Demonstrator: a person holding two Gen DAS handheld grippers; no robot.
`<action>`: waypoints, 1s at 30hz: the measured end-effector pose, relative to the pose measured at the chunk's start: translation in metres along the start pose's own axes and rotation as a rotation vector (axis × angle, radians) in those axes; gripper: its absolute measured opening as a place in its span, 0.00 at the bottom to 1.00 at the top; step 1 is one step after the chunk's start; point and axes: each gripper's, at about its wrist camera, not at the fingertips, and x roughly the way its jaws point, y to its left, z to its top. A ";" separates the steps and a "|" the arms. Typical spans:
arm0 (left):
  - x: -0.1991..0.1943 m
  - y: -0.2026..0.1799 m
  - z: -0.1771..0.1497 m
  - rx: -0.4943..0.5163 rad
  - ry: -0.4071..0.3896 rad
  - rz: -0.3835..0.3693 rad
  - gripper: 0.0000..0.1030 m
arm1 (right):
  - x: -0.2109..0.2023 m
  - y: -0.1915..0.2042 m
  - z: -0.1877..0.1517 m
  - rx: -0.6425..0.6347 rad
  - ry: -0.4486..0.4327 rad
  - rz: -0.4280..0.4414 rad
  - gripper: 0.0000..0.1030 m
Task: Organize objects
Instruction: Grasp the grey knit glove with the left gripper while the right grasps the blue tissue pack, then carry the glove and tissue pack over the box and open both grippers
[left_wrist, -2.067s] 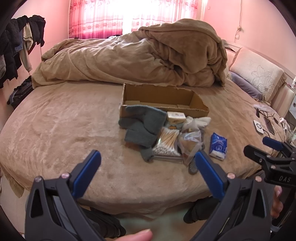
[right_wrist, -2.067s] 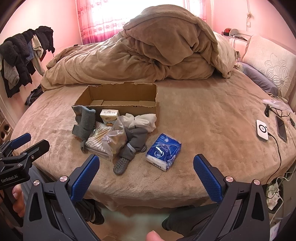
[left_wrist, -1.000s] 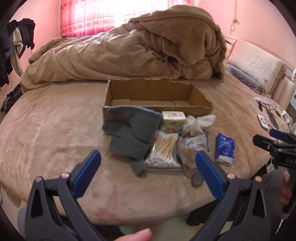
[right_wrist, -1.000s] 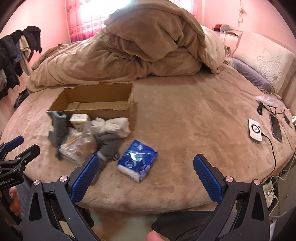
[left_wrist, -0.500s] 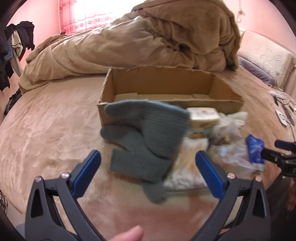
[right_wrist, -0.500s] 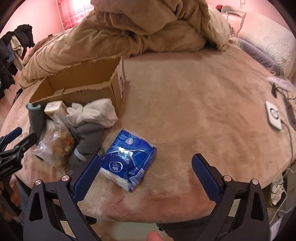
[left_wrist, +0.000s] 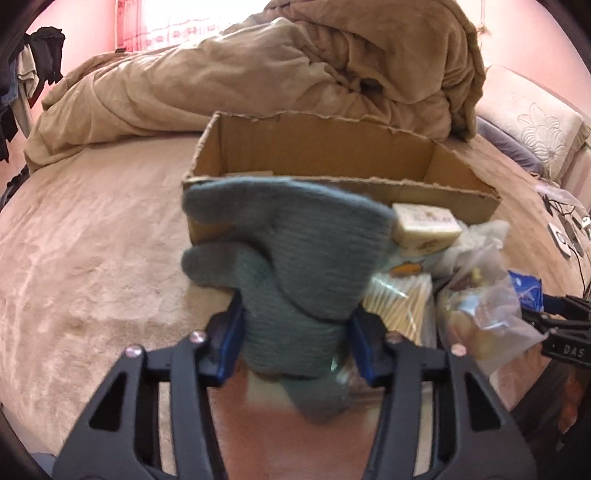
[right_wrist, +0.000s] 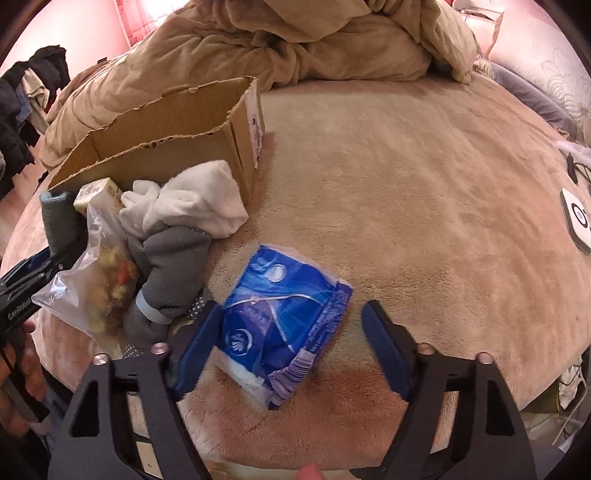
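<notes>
Left gripper (left_wrist: 295, 341): jaws closing, both blue pads pressed on the lower part of the grey-green glove (left_wrist: 291, 266). The glove lies at 6 o'clock of the box (left_wrist: 332, 147), its upper part draped against the box's near wall. At the glove's 3 o'clock: a small carton (left_wrist: 424, 225), cotton swabs (left_wrist: 399, 299) and a clear bag (left_wrist: 484, 314) of mixed bits.

Right gripper (right_wrist: 291, 350): jaws closing around the blue tissue pack (right_wrist: 284, 314). The pack sits between the pads on the bed (right_wrist: 424, 184); the left pad touches its edge, the right pad stands apart from it, so not yet clenched.

In the right wrist view the pack lies at 5 o'clock of the box (right_wrist: 166, 147). White socks (right_wrist: 192, 199) rest against the box's near wall, with grey socks (right_wrist: 166, 273) at their 6 o'clock, touching the bag (right_wrist: 96, 288).

A rumpled blanket (left_wrist: 295, 62) lies at 12 o'clock of the box.
</notes>
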 end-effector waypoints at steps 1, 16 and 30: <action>-0.002 0.000 0.000 -0.004 -0.008 -0.010 0.45 | -0.001 0.001 -0.001 -0.002 -0.005 0.001 0.60; -0.073 -0.003 0.023 -0.025 -0.105 -0.137 0.42 | -0.042 0.006 0.011 -0.038 -0.101 0.010 0.14; -0.086 -0.013 0.063 -0.015 -0.142 -0.199 0.42 | -0.090 0.017 0.044 -0.055 -0.235 0.089 0.11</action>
